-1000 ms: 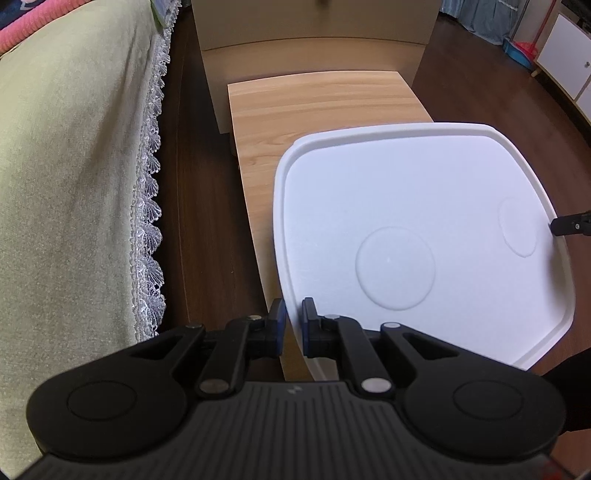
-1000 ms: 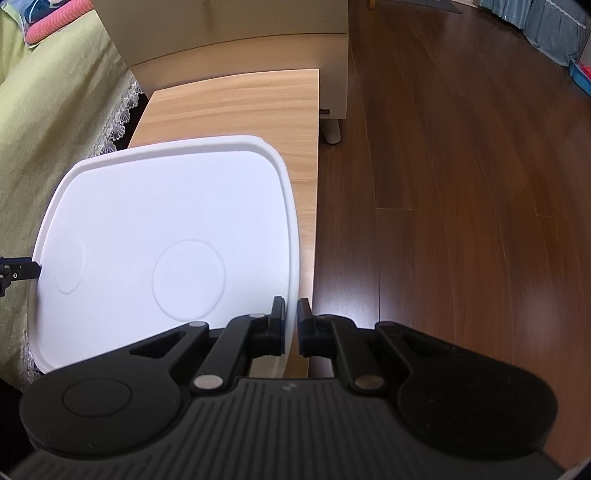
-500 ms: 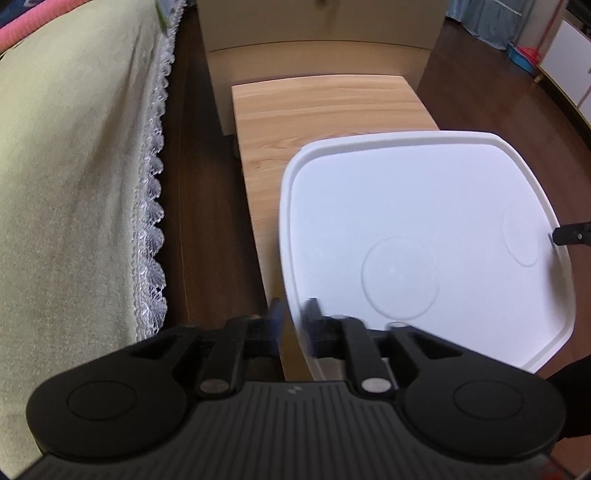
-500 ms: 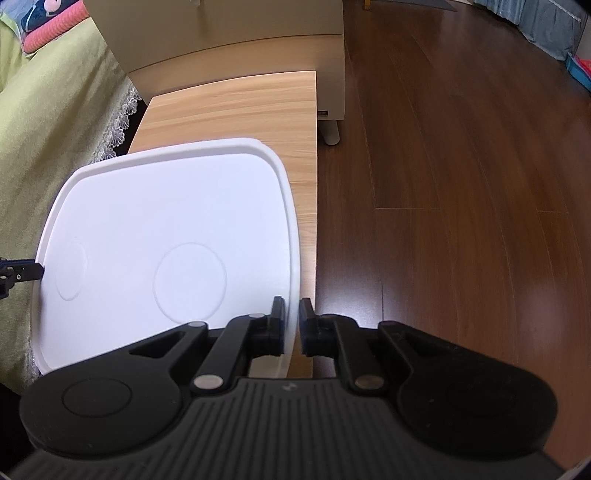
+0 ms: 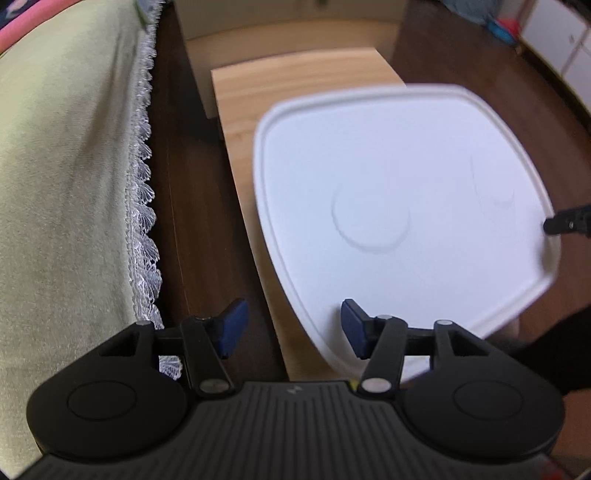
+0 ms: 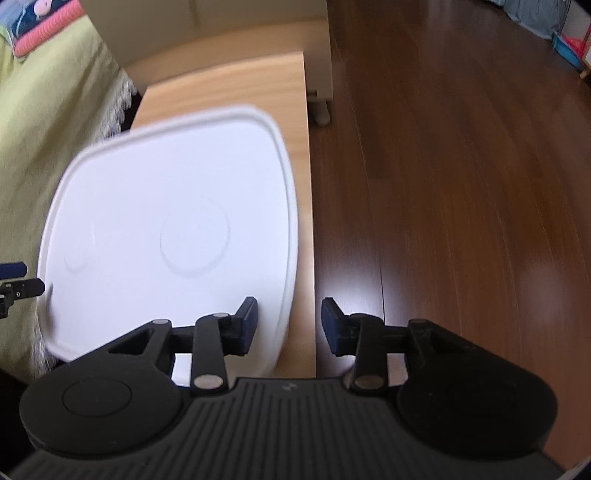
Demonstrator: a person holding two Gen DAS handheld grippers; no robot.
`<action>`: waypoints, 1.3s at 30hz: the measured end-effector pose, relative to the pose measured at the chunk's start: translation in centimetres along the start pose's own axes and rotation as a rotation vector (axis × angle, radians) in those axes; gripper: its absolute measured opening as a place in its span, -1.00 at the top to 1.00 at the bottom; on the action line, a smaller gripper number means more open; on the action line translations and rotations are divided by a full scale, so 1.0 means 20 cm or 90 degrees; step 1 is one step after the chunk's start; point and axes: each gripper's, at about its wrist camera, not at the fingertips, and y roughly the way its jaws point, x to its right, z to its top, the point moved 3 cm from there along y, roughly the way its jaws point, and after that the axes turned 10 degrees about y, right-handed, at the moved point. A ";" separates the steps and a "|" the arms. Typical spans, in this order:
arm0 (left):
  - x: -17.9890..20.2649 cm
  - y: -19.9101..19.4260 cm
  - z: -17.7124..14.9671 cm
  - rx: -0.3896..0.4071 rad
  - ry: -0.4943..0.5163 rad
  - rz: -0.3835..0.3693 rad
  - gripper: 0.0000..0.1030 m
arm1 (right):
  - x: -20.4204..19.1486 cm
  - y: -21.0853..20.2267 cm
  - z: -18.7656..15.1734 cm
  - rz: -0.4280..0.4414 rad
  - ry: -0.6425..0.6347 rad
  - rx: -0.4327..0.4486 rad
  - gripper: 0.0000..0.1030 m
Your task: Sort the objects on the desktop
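Observation:
A white tray (image 5: 388, 166) with two round recesses lies on the narrow wooden table (image 5: 295, 85); nothing is on it. My left gripper (image 5: 291, 328) straddles the tray's left rim. Its jaws are opening, and the blue pads stand clear of the rim. In the right wrist view the tray (image 6: 166, 192) reaches the table's (image 6: 229, 85) right edge. There my right gripper (image 6: 290, 325) straddles the right rim, jaws opening, with the pads off it. Each gripper's black tip shows at the far rim in the other's view.
A bed with a green cover and lace trim (image 5: 66, 184) runs along the table's left side. A pale cabinet (image 6: 207, 22) stands at the table's far end. Dark wooden floor (image 6: 461, 184) lies to the right, and a strip of it separates bed and table.
Both grippers were shut on the tray's opposite rims. Their jaws have spread and let go of it. Both hands have shifted slightly, and the picture is now blurred.

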 end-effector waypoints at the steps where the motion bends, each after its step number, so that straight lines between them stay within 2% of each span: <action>1: 0.01 0.01 -0.01 -0.005 0.007 0.003 -0.17 | 0.00 0.01 -0.02 -0.002 -0.003 -0.002 0.31; 3: 0.02 0.01 -0.01 -0.001 0.008 0.001 -0.18 | 0.00 0.01 -0.03 -0.014 -0.016 0.005 0.13; 8: 0.00 0.02 0.03 -0.003 0.007 0.003 -0.22 | -0.01 0.01 -0.03 -0.021 -0.025 0.012 0.04; 15: -0.02 0.01 0.01 0.004 -0.010 0.003 -0.22 | 0.00 0.00 -0.03 -0.019 -0.017 0.018 0.04; 17: -0.01 -0.02 0.00 0.009 -0.010 0.009 -0.31 | 0.00 -0.01 -0.03 -0.017 -0.003 0.022 0.03; 19: -0.01 -0.07 -0.02 0.026 -0.019 0.009 -0.67 | 0.00 -0.05 -0.03 -0.006 0.012 0.037 0.02; 20: -0.01 -0.10 -0.03 0.035 -0.023 0.010 -0.72 | -0.01 -0.08 -0.04 -0.001 0.017 0.043 -0.03; 21: 0.01 -0.13 -0.04 0.043 -0.023 0.011 -0.83 | -0.02 -0.11 -0.06 0.005 0.021 0.049 -0.19; 22: 0.02 -0.16 -0.05 0.052 -0.023 0.012 -0.93 | -0.02 -0.14 -0.07 0.009 0.023 0.055 -0.27; 24: 0.06 -0.23 -0.07 0.068 -0.021 0.017 -0.97 | -0.04 -0.20 -0.12 0.018 0.025 0.065 -0.53; 26: 0.11 -0.30 -0.10 0.079 -0.025 0.017 -0.98 | -0.06 -0.27 -0.19 0.026 0.028 0.071 -0.63; 29: 0.19 -0.39 -0.16 0.099 -0.036 0.020 -0.98 | -0.08 -0.35 -0.29 0.036 0.029 0.073 -0.68; 33: 0.28 -0.49 -0.26 0.110 -0.056 0.028 -0.98 | -0.11 -0.48 -0.44 0.036 0.022 0.090 -0.91; 39: 0.37 -0.59 -0.41 0.115 -0.085 0.035 -0.98 | -0.15 -0.61 -0.62 0.020 0.011 0.105 -0.98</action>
